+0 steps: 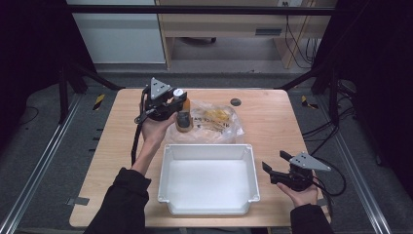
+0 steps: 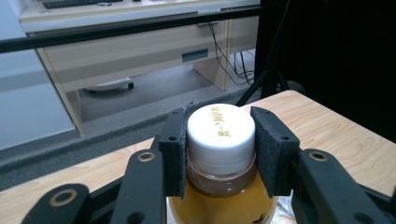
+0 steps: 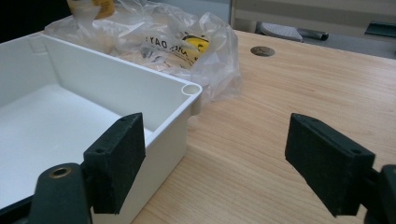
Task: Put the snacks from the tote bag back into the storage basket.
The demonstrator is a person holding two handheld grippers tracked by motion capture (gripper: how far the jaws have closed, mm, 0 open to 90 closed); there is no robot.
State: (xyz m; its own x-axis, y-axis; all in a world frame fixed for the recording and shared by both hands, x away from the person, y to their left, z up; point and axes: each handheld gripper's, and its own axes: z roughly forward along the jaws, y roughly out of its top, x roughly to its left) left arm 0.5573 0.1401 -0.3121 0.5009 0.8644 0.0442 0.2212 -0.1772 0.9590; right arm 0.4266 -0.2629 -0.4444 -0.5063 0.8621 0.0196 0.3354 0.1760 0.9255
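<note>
A small bottle of amber liquid [image 1: 183, 120] with a white cap [image 2: 220, 133] stands at the back of the table beside a clear plastic bag [image 1: 216, 122]. My left gripper [image 1: 179, 102] is shut on the bottle, its black pads [image 2: 175, 151] pressing both sides of the cap and neck. An empty white bin [image 1: 208, 178] sits at the table's front middle. To the right of the bin, my right gripper [image 1: 273, 163] hovers open with nothing between its jaws; in the right gripper view [image 3: 229, 158] the bin's corner [image 3: 190, 91] lies just ahead on the left.
The plastic bag [image 3: 187, 42] with yellow print lies crumpled behind the bin. A round grommet hole [image 1: 235, 102] marks the tabletop at the back. Bare wood [image 1: 287, 122] stretches to the right of the bag. A desk and cables stand beyond the table.
</note>
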